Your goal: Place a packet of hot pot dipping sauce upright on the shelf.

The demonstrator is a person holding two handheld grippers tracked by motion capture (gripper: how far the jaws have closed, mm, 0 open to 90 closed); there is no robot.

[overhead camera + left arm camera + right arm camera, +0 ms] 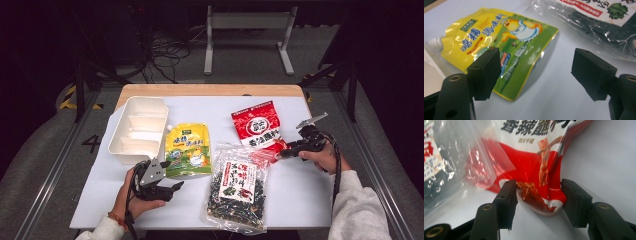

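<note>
A red snack bag (257, 127) lies at the table's right. My right gripper (279, 155) holds its near corner. In the right gripper view both pads press the crumpled corner of the red bag (536, 165), which is raised a little off the table between the jaws of my right gripper (539, 200). A yellow-green spouted pouch (187, 150) lies mid-table. My left gripper (175, 187) stands open just in front of it. In the left gripper view the pouch's (499, 37) lower corner sits behind the left pad, and nothing lies between the jaws of my left gripper (536, 72).
A clear bag of dark dried food (237, 187) lies between the two grippers, overlapping the red bag's edge (444, 170). A white compartment tray (137, 127) stands at the back left. The white table cover ends close to both hands.
</note>
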